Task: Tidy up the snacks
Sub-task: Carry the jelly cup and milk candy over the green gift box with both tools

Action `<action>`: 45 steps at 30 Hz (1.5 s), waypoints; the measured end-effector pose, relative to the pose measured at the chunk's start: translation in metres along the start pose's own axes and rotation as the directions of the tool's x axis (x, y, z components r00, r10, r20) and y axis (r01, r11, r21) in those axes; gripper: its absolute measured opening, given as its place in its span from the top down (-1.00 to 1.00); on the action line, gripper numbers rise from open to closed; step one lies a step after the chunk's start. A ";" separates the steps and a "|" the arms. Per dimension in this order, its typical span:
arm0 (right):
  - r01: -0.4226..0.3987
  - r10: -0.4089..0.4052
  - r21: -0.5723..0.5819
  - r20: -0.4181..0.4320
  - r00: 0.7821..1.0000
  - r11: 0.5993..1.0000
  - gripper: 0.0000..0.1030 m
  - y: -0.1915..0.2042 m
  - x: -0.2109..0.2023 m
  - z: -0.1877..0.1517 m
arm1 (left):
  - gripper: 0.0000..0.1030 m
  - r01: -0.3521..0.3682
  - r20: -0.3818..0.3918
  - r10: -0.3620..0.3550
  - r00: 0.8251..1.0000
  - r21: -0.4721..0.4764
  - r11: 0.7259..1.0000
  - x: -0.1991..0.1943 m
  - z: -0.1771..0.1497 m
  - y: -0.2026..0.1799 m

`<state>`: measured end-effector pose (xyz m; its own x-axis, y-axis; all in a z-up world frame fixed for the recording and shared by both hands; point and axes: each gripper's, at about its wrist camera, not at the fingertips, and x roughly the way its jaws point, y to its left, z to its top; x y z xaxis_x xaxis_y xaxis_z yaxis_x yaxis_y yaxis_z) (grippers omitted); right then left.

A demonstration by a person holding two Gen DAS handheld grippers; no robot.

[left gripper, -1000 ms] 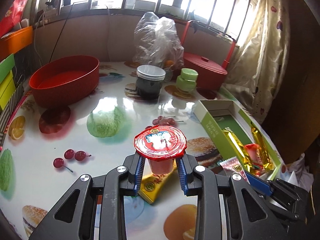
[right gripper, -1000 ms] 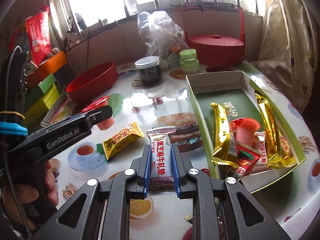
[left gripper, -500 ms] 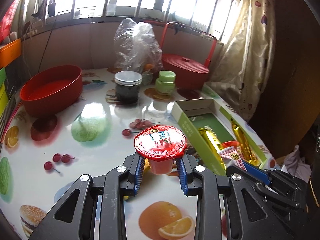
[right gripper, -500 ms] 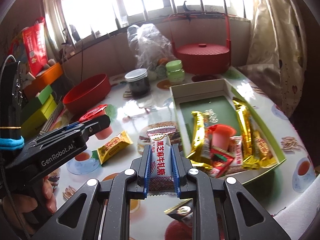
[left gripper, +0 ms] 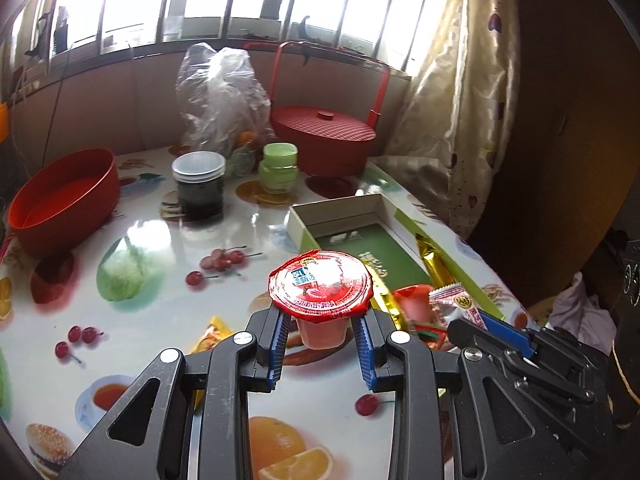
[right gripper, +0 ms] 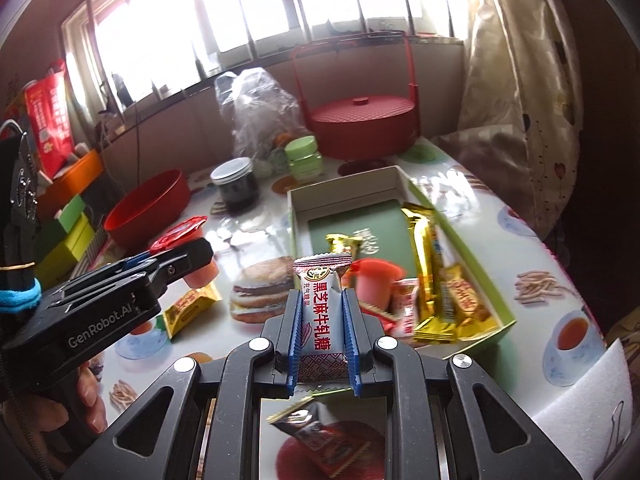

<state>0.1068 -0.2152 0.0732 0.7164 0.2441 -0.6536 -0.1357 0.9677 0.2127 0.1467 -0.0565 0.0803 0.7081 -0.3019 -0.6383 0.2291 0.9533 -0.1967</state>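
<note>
My left gripper [left gripper: 322, 344] is shut on a red-lidded jelly cup [left gripper: 321, 290], held above the table near the green box's [left gripper: 340, 210] left side. My right gripper [right gripper: 320, 340] is shut on a white sesame candy bar [right gripper: 322, 316], held above the table just left of the green box [right gripper: 344, 188]. The box holds gold wrapped bars [right gripper: 424, 248], a red jelly cup [right gripper: 376, 284] and small packets. A yellow packet [right gripper: 192, 306] lies on the table. A dark red packet [right gripper: 320, 436] lies under my right gripper.
A red bowl [left gripper: 64, 204], a dark jar [left gripper: 199, 186], a green jar [left gripper: 279, 168], a plastic bag [left gripper: 220, 96] and a red lidded basket [left gripper: 324, 140] stand at the back. Coloured boxes [right gripper: 68, 232] sit at the left edge. A curtain [left gripper: 452, 120] hangs right.
Both grippers have risen and moved right toward the green box, each still holding its snack. The yellow packet now lies left of and below the left gripper.
</note>
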 end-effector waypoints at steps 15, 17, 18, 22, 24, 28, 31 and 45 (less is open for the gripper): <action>0.076 -0.077 0.088 0.010 0.997 0.993 0.65 -0.052 0.001 0.010 | 0.40 0.088 -0.045 -0.087 0.995 0.026 0.996 0.029 0.011 -0.030; 0.084 -0.085 0.094 0.007 0.996 0.992 0.65 -0.057 0.001 0.010 | 0.40 0.093 -0.053 -0.091 0.994 0.032 0.995 0.032 0.010 -0.034; 0.087 -0.088 0.095 0.005 0.996 0.992 0.65 -0.059 0.002 0.010 | 0.40 0.094 -0.057 -0.092 0.994 0.033 0.995 0.035 0.010 -0.035; 0.091 -0.091 0.097 -0.003 0.996 0.991 0.65 -0.064 0.006 0.010 | 0.40 0.103 -0.079 -0.099 0.992 0.043 0.994 0.044 0.009 -0.041; 0.094 -0.094 0.095 -0.008 0.996 0.991 0.65 -0.066 0.009 0.009 | 0.40 0.103 -0.088 -0.099 0.991 0.045 0.994 0.047 0.007 -0.043; 0.100 -0.098 0.096 -0.016 0.995 0.990 0.65 -0.070 0.014 0.009 | 0.40 0.100 -0.107 -0.094 0.990 0.048 0.994 0.054 0.005 -0.044; 0.103 -0.102 0.093 -0.021 0.995 0.990 0.65 -0.071 0.017 0.009 | 0.40 0.095 -0.115 -0.088 0.989 0.053 0.994 0.059 0.004 -0.045; 0.115 -0.112 0.066 -0.051 0.992 0.991 0.64 -0.074 0.040 0.011 | 0.40 0.066 -0.134 -0.055 0.989 0.082 0.994 0.081 0.005 -0.050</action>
<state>0.1531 -0.2773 0.0392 0.6914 0.1369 -0.7094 -0.0069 0.9831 0.1830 0.1962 -0.1282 0.0424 0.5982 -0.3502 -0.7208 0.3296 0.9274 -0.1770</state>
